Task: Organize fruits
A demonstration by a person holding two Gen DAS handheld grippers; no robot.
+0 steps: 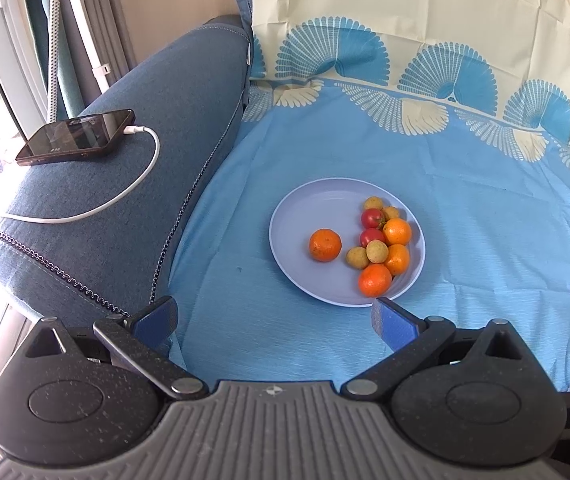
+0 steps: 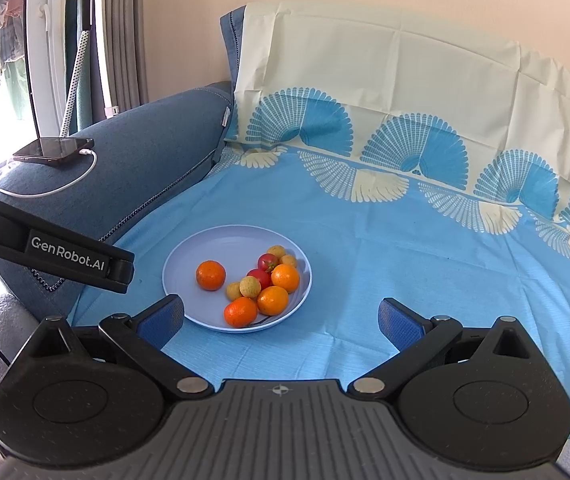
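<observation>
A pale blue plate (image 1: 305,208) (image 2: 205,248) sits on the blue patterned cloth. It holds several small oranges, two red tomatoes (image 1: 372,218) (image 2: 267,262) and several small yellow-brown fruits (image 1: 377,251) (image 2: 249,286). One orange (image 1: 325,245) (image 2: 210,275) lies apart on the plate's left side. My left gripper (image 1: 275,320) is open and empty, just in front of the plate. My right gripper (image 2: 281,320) is open and empty, also in front of the plate, slightly to its right.
A blue sofa armrest (image 1: 125,200) (image 2: 145,152) at the left carries a phone (image 1: 77,138) (image 2: 55,150) with a white charging cable. The left gripper's body (image 2: 57,252) shows at the left of the right wrist view. A cream cloth covers the backrest (image 2: 385,72).
</observation>
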